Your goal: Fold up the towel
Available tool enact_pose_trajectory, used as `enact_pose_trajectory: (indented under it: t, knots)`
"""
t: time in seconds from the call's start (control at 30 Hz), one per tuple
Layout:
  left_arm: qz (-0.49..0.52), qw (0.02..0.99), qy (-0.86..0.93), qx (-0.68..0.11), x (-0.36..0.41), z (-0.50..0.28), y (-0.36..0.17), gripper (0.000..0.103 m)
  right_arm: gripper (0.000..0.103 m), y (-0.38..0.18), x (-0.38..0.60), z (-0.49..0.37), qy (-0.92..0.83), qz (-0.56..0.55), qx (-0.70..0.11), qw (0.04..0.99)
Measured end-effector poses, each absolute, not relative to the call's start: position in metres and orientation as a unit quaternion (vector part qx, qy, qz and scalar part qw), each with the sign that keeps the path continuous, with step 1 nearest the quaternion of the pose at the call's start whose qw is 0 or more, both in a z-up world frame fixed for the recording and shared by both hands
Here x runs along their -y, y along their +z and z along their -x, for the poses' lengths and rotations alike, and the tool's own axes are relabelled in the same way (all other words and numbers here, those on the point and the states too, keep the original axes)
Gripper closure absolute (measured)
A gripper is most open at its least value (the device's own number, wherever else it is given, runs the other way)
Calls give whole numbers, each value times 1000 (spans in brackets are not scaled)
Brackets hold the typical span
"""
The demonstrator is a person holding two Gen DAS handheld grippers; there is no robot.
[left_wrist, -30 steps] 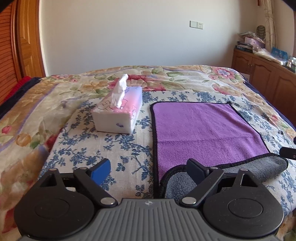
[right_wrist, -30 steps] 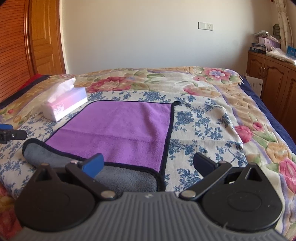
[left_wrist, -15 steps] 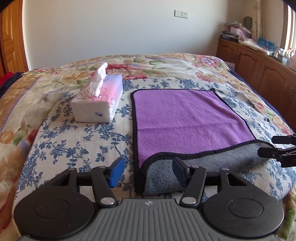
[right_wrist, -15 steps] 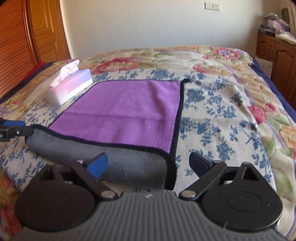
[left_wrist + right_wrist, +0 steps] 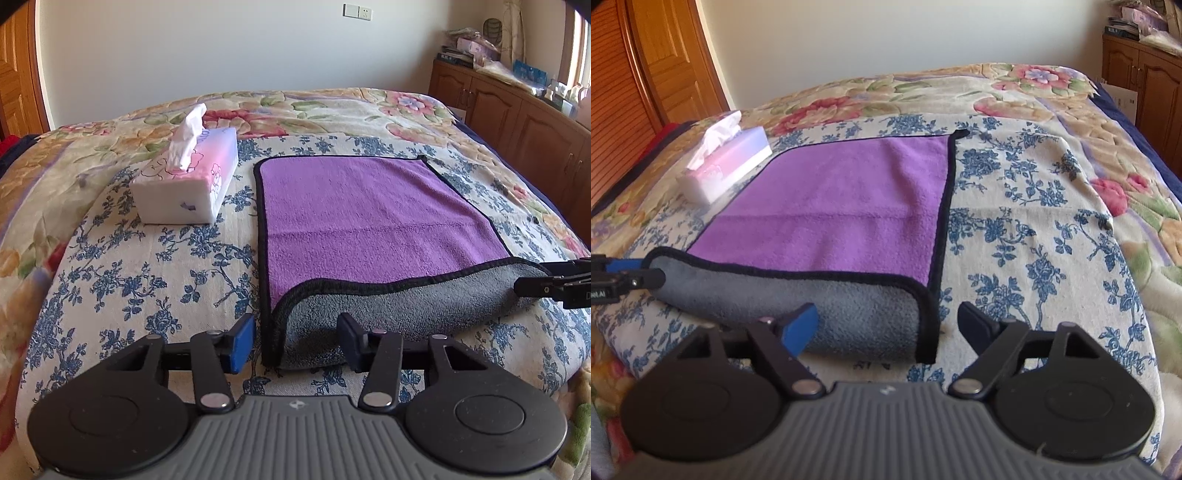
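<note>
I am lining both wide-open tools, left tool (image 5: pixel 295 341) and right tool (image 5: pixel 886 325), at the towel's (image 5: pixel 369 221) rolled near corners; next, pinching them.

Home bedroom: floral bedspread (image 5: pixel 332 110), wooden cabinets (image 5: pixel 517 122), tissue box (image 5: pixel 188 184), probably wardrobe door (image 5: pixel 665 66)

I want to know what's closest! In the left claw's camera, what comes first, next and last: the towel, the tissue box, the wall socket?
From the left claw:
1. Towel: its grey turned-over edge lies between the fingers.
2. Tissue box: farther up the bed, left.
3. Wall socket: on the far wall.
</note>
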State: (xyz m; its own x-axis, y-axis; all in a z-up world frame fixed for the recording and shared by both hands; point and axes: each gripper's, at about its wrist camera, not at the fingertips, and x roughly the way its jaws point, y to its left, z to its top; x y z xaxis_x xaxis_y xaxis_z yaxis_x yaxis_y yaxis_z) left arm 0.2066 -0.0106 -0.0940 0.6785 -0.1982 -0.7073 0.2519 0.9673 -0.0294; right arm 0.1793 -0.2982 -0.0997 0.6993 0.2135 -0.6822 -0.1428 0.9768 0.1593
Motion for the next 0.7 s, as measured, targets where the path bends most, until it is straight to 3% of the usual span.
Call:
enact_pose_trajectory:
  t: [0.17, 0.5, 0.7]
  knots:
    - [-38, 914, -125, -384, 12, -206, -96, 51, 33, -96, 300, -179, 104, -55, -375, 920]
    - [-40, 913, -129, -386, 14, -206, -97, 51, 62, -93, 307, -181, 114, -67, -374, 918]
    - [-40, 912, -130, -386, 14, -207, -98, 51, 62, -99, 312, -187, 106, -66, -386, 914]
